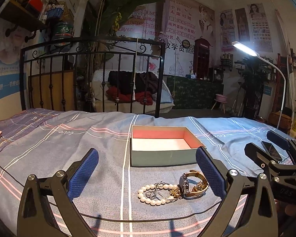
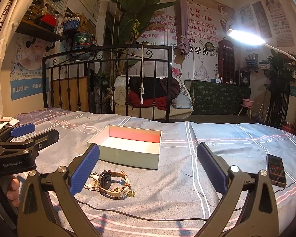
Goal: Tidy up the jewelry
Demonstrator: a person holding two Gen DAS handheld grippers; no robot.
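Both grippers hover above the plaid bedsheet, empty. The left gripper is spread wide, its blue pads well apart, and the right gripper is released just the same. On the sheet lies the jewelry heap: a pearl bracelet, touching a wristwatch with a tan strap and a tangle of gold chain. Just beyond sits the open gift box, pink inside, nothing in it. A phone rests off right.

My left tongs gape wide, low in frame; pearl bracelet and watch are heaped bottom centre on the bed, open box just above.
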